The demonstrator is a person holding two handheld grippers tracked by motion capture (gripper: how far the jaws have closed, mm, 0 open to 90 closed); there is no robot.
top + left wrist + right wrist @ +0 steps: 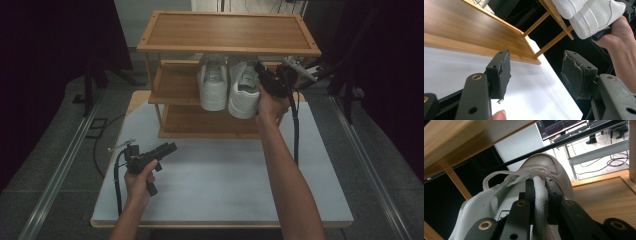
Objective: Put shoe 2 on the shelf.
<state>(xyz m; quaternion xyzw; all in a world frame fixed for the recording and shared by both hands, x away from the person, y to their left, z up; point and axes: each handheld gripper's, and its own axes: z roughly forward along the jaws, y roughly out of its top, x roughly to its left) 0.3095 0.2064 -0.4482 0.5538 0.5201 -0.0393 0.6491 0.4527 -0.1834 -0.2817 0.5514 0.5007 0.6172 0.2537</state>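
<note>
On the middle shelf of the wooden rack (175,82), two white sneakers stand side by side. The right tongs (267,80) are clamped narrow on the collar of the right sneaker (243,90), which touches the left sneaker (213,85). In front of the rack, over the white bench (225,175), the left tongs (167,148) stand wide and hold nothing.
</note>
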